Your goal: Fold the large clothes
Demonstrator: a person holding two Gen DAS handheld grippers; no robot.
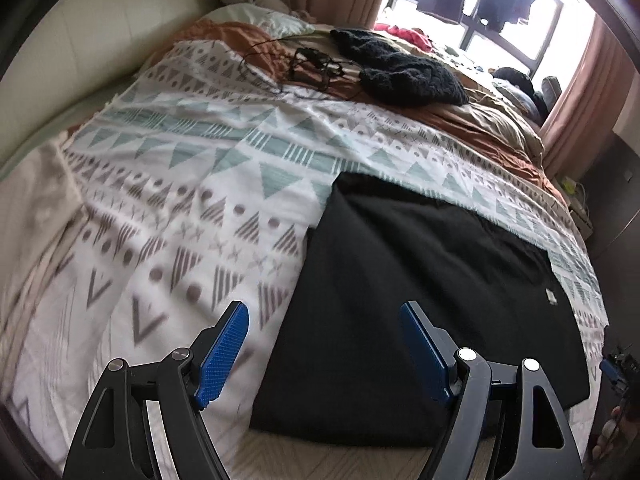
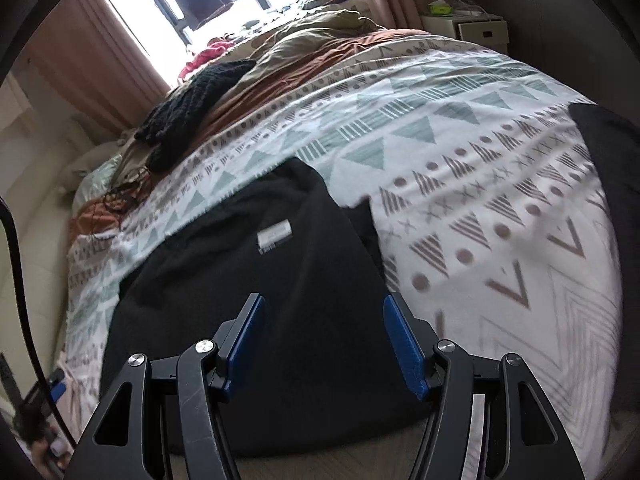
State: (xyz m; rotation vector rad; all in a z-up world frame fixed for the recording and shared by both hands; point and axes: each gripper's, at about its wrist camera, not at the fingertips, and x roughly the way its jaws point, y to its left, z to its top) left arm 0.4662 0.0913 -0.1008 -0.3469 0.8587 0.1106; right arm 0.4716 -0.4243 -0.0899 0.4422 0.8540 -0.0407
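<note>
A black garment (image 1: 420,300) lies folded flat into a rectangle at the near edge of a bed, with a small white label (image 1: 551,296) near its right side. It also shows in the right wrist view (image 2: 272,300), label (image 2: 275,237) facing up. My left gripper (image 1: 324,320) is open and empty, above the garment's left edge. My right gripper (image 2: 323,316) is open and empty, above the garment's near right part. The right gripper also shows at the far right edge of the left wrist view (image 1: 618,368).
The bed has a white cover (image 1: 180,200) with teal and brown triangle patterns. A black knitted item (image 1: 400,68) and tangled cords (image 1: 312,64) lie farther back on brown bedding. A dark cloth (image 2: 612,152) lies at the right. Window and pink curtains (image 1: 592,92) behind.
</note>
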